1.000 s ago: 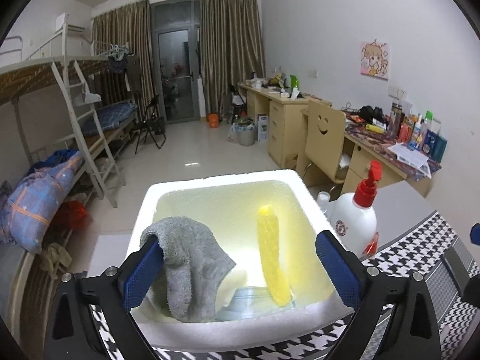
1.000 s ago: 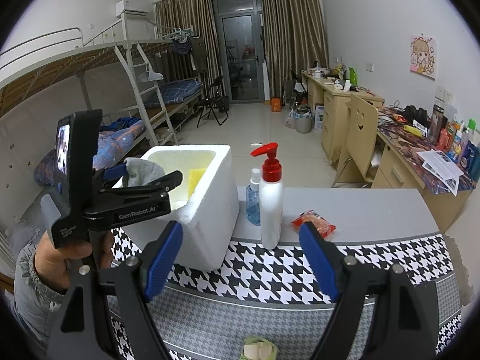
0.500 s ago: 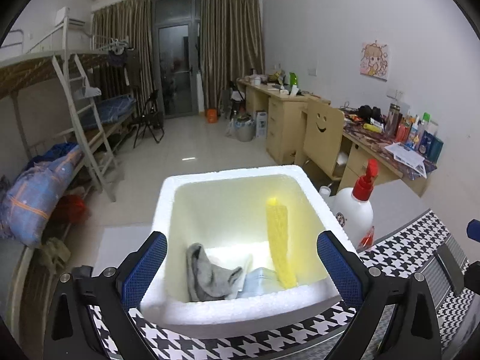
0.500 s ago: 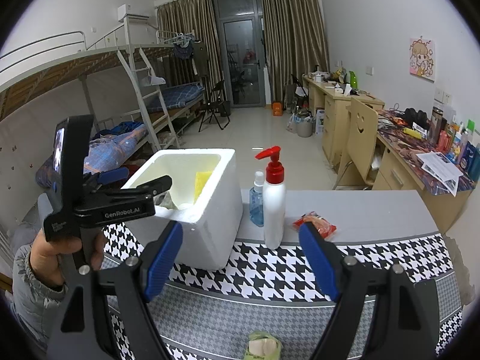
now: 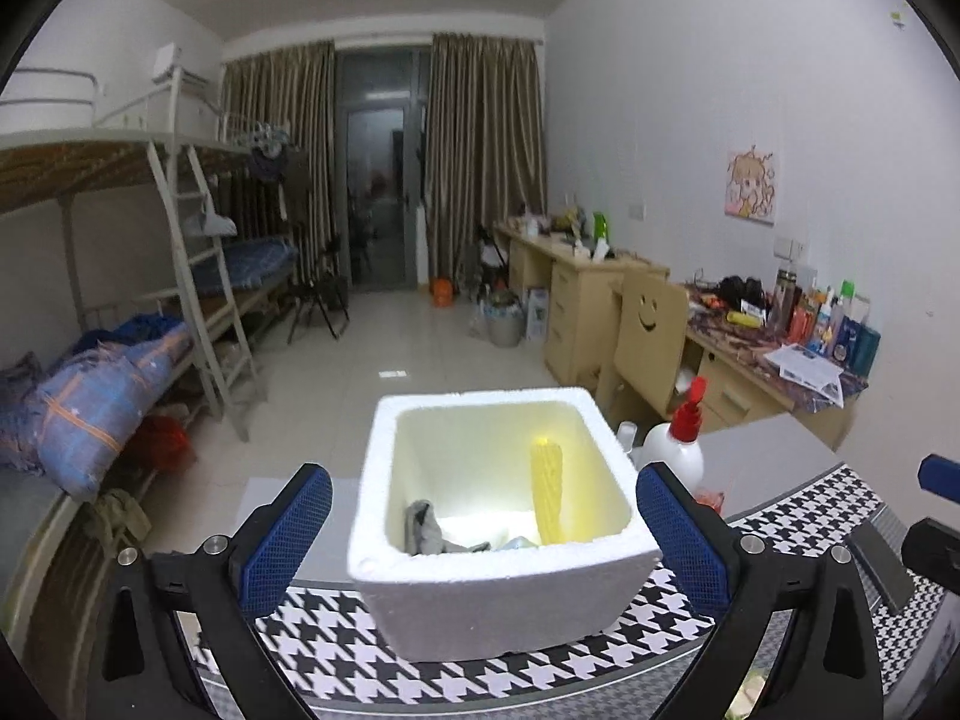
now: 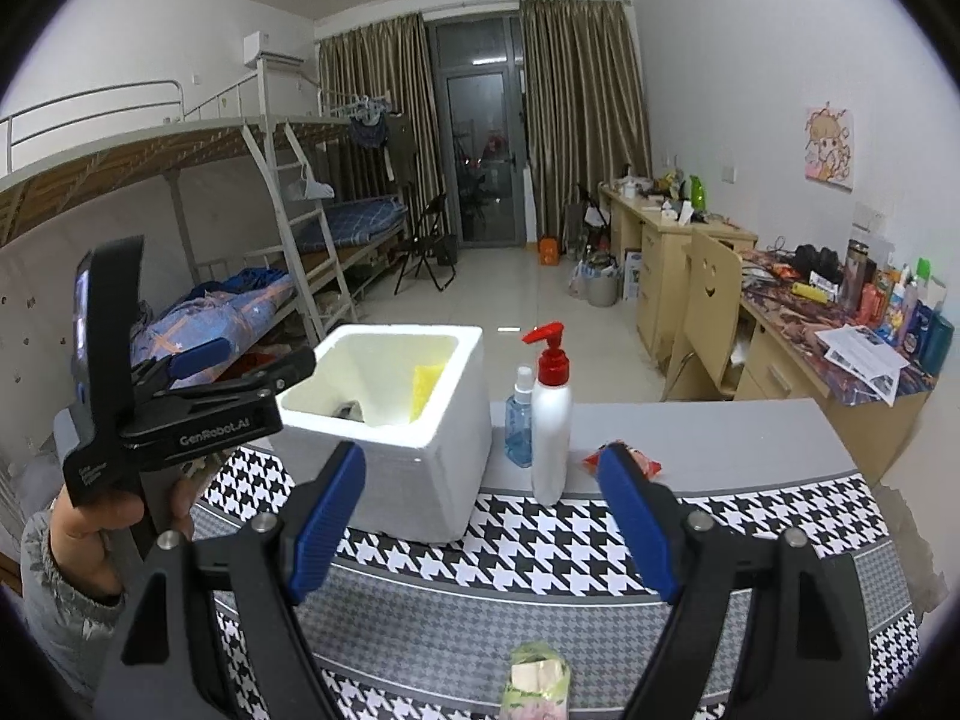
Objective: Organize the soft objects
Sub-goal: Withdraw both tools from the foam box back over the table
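A white foam box (image 5: pixel 504 594) stands on the houndstooth cloth; it also shows in the right wrist view (image 6: pixel 414 468). Inside it lie a grey cloth (image 5: pixel 423 531), a pale blue soft item (image 5: pixel 519 542) and an upright yellow sponge (image 5: pixel 546 495). My left gripper (image 5: pixel 483 537) is open and empty, held back from the box's near side. My right gripper (image 6: pixel 480 516) is open and empty above the table, right of the box. A green-wrapped packet (image 6: pixel 536 681) lies on the cloth below it.
A white pump bottle with a red top (image 6: pixel 552 420) and a small blue spray bottle (image 6: pixel 521 417) stand right of the box. A red snack packet (image 6: pixel 624 459) lies behind. Bunk beds stand left, desks and a chair right.
My left gripper has let go of the grey cloth, which dropped into the box. The gripper has pulled back and away from the box. The right gripper has hardly moved.
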`<action>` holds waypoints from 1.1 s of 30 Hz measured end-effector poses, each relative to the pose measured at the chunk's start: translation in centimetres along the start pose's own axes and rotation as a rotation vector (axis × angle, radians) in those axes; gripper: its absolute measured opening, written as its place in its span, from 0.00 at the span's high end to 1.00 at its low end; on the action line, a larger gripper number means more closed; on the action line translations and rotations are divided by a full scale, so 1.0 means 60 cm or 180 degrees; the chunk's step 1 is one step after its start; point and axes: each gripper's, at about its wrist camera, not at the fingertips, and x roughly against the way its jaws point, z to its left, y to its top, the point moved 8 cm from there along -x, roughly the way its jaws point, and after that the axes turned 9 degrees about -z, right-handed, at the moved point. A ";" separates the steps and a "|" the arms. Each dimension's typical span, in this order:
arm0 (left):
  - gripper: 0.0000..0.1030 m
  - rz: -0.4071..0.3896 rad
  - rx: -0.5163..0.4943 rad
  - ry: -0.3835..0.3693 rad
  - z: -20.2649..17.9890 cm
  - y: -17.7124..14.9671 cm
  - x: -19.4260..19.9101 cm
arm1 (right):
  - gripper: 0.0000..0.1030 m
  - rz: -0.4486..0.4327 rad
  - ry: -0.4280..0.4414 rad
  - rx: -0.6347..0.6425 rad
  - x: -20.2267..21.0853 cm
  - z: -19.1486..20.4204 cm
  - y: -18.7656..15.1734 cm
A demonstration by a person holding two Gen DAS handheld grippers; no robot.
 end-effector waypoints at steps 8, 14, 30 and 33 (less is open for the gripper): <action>0.01 -0.0243 0.0032 0.0000 0.000 0.005 0.073 | 0.19 -0.0153 -0.0109 0.0153 0.071 0.039 0.004; 0.01 -0.0274 0.0077 -0.0055 -0.008 -0.004 0.108 | 0.19 -0.0200 -0.0170 0.0241 0.126 0.066 0.001; 0.01 -0.0292 0.0051 -0.0385 -0.074 -0.038 0.173 | 0.18 -0.0178 -0.0168 0.0245 0.207 0.073 -0.030; 0.01 -0.0239 0.0042 -0.0454 -0.089 -0.050 0.181 | 0.18 -0.0192 -0.0154 0.0228 0.216 0.071 -0.040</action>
